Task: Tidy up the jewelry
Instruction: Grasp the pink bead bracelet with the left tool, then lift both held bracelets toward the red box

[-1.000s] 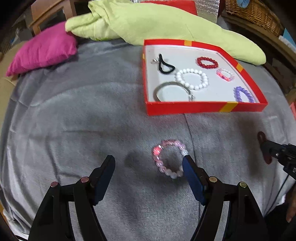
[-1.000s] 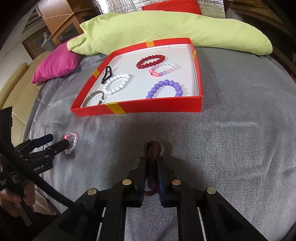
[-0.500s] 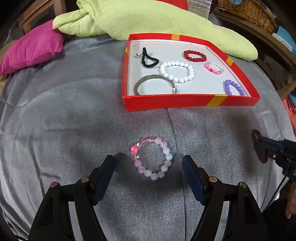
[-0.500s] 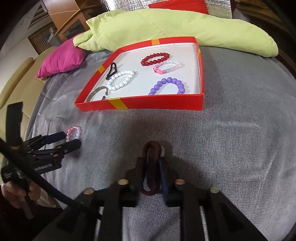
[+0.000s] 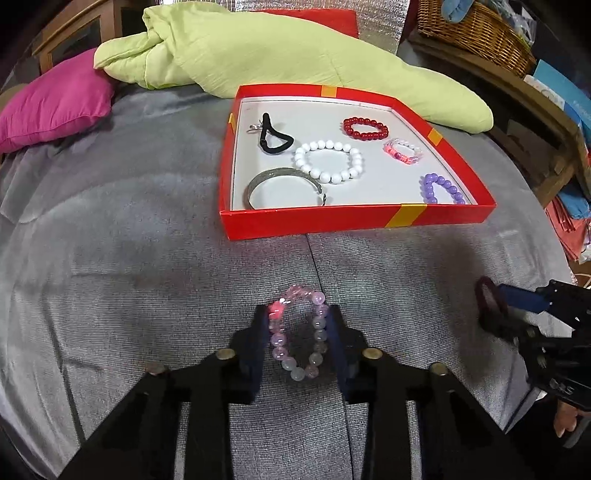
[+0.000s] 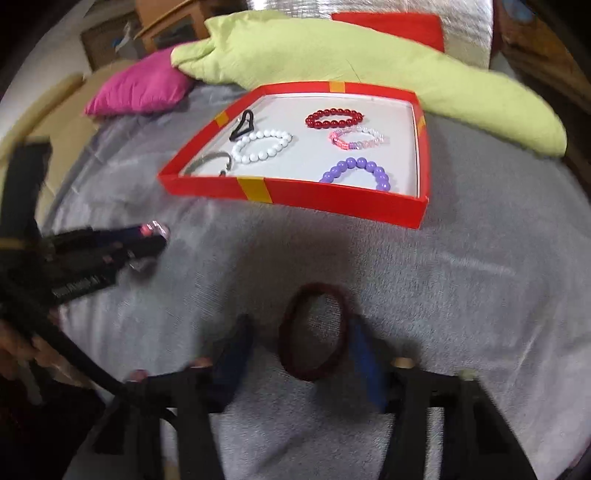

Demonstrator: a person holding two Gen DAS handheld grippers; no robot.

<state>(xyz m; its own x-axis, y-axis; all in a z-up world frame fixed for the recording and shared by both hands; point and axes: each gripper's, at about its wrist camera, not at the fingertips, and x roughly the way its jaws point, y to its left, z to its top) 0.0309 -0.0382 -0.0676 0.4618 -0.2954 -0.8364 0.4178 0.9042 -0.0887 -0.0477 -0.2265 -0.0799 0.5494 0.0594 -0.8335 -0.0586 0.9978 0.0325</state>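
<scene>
The left gripper (image 5: 297,332) has its jaws clenched on the pink bead bracelet (image 5: 298,330), one finger touching each side of the loop, low over the grey bedspread (image 5: 129,258). The right gripper (image 6: 301,345) has its jaws released: the dark red hair tie (image 6: 313,334) sits as an open ring between the blue pads (image 6: 364,354), and the blur leaves it unclear whether either pad touches it.

Beyond both grippers, farther across the bedspread, stands the red tray (image 5: 332,219) with yellow tape marks on its rim. On its white floor lie a silver bangle (image 5: 284,179) at the near left, a white bead bracelet (image 5: 328,161) touching it, a black hair tie (image 5: 273,136) at the far left, a red bead bracelet (image 5: 365,129) at the far side, a small clear-pink bracelet (image 5: 402,150) to its right, and a purple bead bracelet (image 5: 441,188) at the near right corner.

Behind the tray a green quilt (image 5: 295,55) is bunched up, with a magenta cushion (image 5: 55,99) at the far left and a wicker basket (image 5: 476,29) at the far right.
</scene>
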